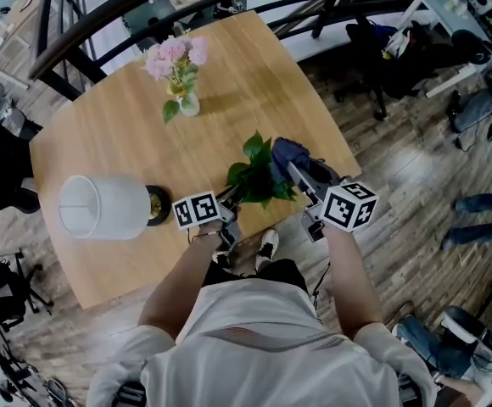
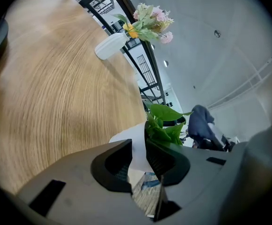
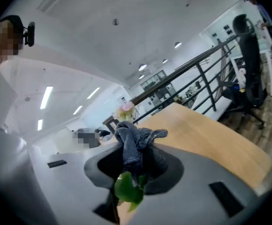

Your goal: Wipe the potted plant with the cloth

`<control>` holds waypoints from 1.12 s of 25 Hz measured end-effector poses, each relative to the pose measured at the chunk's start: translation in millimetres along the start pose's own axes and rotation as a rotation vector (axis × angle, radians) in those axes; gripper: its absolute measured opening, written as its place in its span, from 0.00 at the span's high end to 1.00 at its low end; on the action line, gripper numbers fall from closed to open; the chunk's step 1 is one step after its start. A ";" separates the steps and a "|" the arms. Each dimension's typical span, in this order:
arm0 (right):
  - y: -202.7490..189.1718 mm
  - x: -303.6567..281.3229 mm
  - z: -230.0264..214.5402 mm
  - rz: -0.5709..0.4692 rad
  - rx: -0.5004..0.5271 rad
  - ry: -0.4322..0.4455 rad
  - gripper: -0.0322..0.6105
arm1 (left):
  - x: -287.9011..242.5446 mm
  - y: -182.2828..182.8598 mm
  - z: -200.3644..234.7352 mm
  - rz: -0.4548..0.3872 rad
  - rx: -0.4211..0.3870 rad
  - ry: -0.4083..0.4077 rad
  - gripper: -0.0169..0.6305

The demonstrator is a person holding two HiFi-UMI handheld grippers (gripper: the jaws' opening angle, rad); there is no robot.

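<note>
Pale wood makes up the surface [image 1: 102, 142] in the head view, and the potted plant [image 1: 259, 176] stands at its near edge, just ahead of the person. The left tongs [image 1: 229, 200] meet it low on its left side. The right tongs [image 1: 297, 172] are at its right and hold a dark blue-grey cloth [image 1: 287, 153] against the upper leaves. Farther left on the surface stands a lamp [image 1: 102, 206] with a white shade. Well beyond the plant is a small vase of pink flowers [image 1: 178, 70].

In the left gripper view, the left tongs [image 2: 138, 146] are pinching the rim of the plant's white pot [image 2: 126, 142]. Green leaves rise just right of the jaws. The cloth [image 2: 199, 125] shows behind those leaves, and the vase [image 2: 110, 46] is far off across the wood.

In the right gripper view, the right tongs [image 3: 133, 161] are pressed together on the cloth [image 3: 133, 142], which stands up bunched from between the jaws. A green leaf [image 3: 126, 191] sits just under the cloth at the jaws. Whether it is caught too cannot be told.
</note>
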State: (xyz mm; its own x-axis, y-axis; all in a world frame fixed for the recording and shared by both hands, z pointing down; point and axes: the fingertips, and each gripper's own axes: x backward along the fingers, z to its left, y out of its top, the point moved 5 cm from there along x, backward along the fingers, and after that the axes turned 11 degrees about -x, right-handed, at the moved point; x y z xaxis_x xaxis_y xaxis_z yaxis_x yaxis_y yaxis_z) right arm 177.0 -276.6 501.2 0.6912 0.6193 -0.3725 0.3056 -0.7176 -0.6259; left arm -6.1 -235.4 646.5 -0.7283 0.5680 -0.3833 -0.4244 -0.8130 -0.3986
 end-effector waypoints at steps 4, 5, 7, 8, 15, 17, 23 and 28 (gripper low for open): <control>-28.0 -54.0 32.5 0.211 0.042 0.133 0.72 | 0.0 -0.4 0.2 -0.003 0.002 0.003 0.83; -36.0 -64.4 31.1 0.252 0.048 0.127 0.72 | 0.0 -0.3 0.2 -0.004 0.002 0.004 0.83; -45.5 -76.5 17.3 0.297 0.043 0.075 0.72 | 0.0 -0.2 0.3 -0.006 0.002 0.004 0.83; -46.0 -77.7 7.3 0.298 0.035 0.040 0.72 | 0.1 0.0 0.4 -0.006 0.002 0.004 0.83; -20.2 -38.0 -71.6 0.145 -0.093 -0.182 0.72 | 0.7 -1.8 1.5 -0.006 0.000 -0.001 0.83; -13.7 -27.3 -83.4 0.105 -0.114 -0.221 0.72 | 0.8 -1.9 1.5 -0.007 0.003 -0.002 0.83; 14.9 -40.9 -20.7 0.075 -0.028 -0.034 0.72 | -1.6 -0.4 0.2 -0.008 0.003 -0.001 0.83; -34.5 -93.4 45.0 0.390 0.075 0.191 0.72 | -1.3 -0.7 -0.7 -0.014 0.004 0.004 0.83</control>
State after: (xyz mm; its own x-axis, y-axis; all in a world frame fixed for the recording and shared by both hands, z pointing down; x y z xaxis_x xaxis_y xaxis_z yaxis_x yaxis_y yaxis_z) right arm 72.4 -295.3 526.7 0.8561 0.2315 -0.4620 -0.0458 -0.8565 -0.5141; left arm -4.5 -235.5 646.8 -0.7203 0.5796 -0.3810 -0.4365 -0.8057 -0.4004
